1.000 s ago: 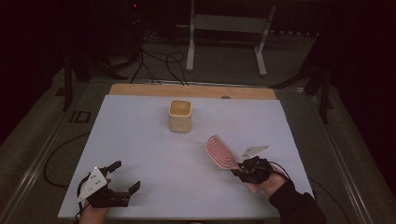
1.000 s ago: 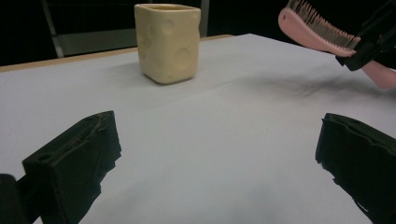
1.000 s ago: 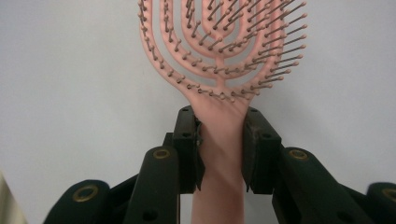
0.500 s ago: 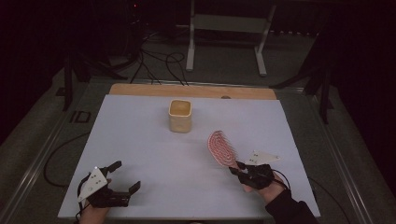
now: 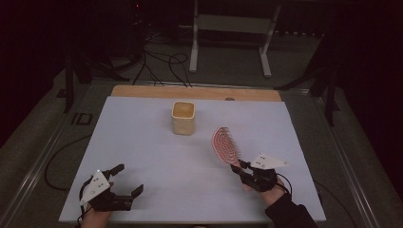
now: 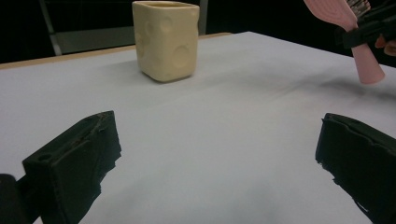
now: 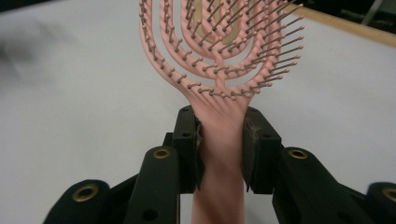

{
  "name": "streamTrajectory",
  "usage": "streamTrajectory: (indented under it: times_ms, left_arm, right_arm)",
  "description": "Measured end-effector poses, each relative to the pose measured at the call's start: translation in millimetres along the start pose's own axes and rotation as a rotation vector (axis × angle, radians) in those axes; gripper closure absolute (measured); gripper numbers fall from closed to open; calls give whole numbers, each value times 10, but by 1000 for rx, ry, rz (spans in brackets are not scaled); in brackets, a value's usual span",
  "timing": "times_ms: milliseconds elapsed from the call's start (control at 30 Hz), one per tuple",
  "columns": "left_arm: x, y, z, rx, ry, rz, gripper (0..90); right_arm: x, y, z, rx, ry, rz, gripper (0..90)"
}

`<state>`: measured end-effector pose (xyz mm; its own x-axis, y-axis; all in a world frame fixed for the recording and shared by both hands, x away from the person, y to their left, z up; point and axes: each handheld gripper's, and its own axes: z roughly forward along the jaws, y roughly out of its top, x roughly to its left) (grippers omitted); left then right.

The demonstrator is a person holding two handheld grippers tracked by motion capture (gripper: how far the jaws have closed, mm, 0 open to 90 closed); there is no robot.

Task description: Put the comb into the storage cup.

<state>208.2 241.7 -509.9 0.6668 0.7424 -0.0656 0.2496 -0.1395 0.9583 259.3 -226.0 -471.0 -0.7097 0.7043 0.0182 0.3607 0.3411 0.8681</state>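
High view: the right tongs (image 5: 240, 166) clench the hairbrush (image 5: 223, 145) by its handle, head raised toward the cup (image 5: 183, 118) on the worktop (image 5: 142, 142). Left gripper view: the left tongs (image 6: 219, 158) rest released, idle. Right gripper view: jaws clamp the neck, likely for control.
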Motion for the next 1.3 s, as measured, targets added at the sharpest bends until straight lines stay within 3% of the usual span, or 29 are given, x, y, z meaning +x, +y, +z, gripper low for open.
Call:
streamTrajectory:
  times_ms: [67,200,233,533,767,1033,1300]
  left_arm:
    - [-3,0,4,2,0,2,2]
    - [-11,-2,11,7,-3,6,2]
    - [-12,-2,12,7,-4,7,2]
    - [-21,-6,15,17,3,4,2]
    - [-21,21,46,22,4,-22,3]
    - [-71,86,134,70,-56,-39,2]
    - [-117,288,191,109,-68,-16,3]
  right_arm:
    - [-24,-3,6,-33,26,28,703]
    - [-18,-12,-2,-96,30,52,702]
    - [0,-19,-8,-131,20,43,703]
    - [2,-110,-16,-230,-1,82,702]
    - [-29,-115,-8,-199,-32,97,703]
    - [6,-65,-40,-175,-62,70,703]
    - [-4,-58,-70,-180,-69,79,703]
